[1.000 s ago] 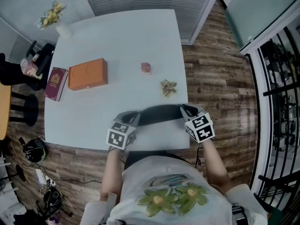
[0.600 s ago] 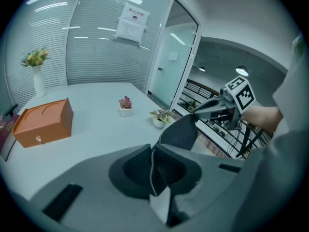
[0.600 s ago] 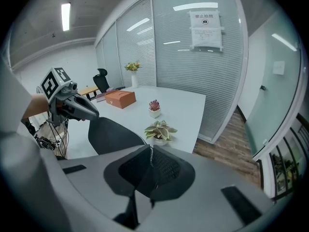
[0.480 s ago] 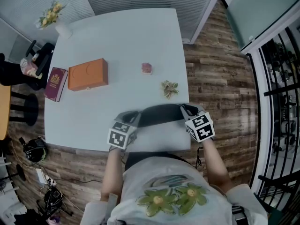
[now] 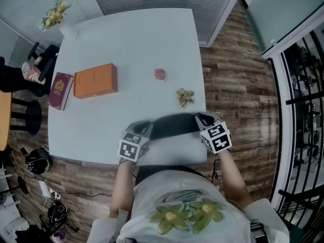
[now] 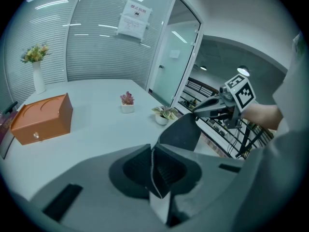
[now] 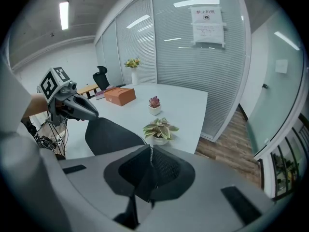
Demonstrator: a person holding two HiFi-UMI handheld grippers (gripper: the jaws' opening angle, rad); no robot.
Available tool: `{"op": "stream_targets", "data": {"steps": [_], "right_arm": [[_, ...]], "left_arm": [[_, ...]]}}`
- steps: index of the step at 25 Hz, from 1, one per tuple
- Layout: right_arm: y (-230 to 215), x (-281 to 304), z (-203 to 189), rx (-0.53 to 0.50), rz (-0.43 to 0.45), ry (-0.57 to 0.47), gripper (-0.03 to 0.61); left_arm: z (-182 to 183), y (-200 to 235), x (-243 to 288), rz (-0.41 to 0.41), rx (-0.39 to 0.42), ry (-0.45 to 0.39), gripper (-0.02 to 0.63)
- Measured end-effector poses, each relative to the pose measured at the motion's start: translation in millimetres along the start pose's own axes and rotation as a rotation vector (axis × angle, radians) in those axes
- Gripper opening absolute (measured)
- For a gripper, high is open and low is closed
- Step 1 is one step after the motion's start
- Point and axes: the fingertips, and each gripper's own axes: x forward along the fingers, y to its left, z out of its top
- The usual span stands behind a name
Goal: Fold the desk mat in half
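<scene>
The desk mat, dark on one face (image 5: 172,124) and pale on the other, lies at the near edge of the white table (image 5: 131,39). Its far edge is raised between my two grippers. My left gripper (image 5: 144,128) is shut on the mat's left corner, and a thin sheet edge shows between its jaws (image 6: 153,178). My right gripper (image 5: 202,118) is shut on the right corner (image 7: 150,170). Each gripper view shows the dark mat (image 6: 181,132) (image 7: 108,134) curving toward the other gripper (image 6: 207,108) (image 7: 89,112).
An orange box (image 5: 95,80) and a dark red book (image 5: 61,90) lie at the table's left. A small pink potted plant (image 5: 160,74) and a green succulent (image 5: 185,96) stand just beyond the mat. A vase of flowers (image 5: 63,22) is at the far left corner.
</scene>
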Motion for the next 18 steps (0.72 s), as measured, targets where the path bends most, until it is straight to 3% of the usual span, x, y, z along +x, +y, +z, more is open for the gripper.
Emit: {"op": "stream_targets", "data": {"steps": [18], "right_arm": [[-6.4,22.7,-11.3,-0.002,0.004,0.056,0.035]], "left_arm": [[-5.4,9.9,18.4,-0.002,-0.001,0.033,0.029]]}}
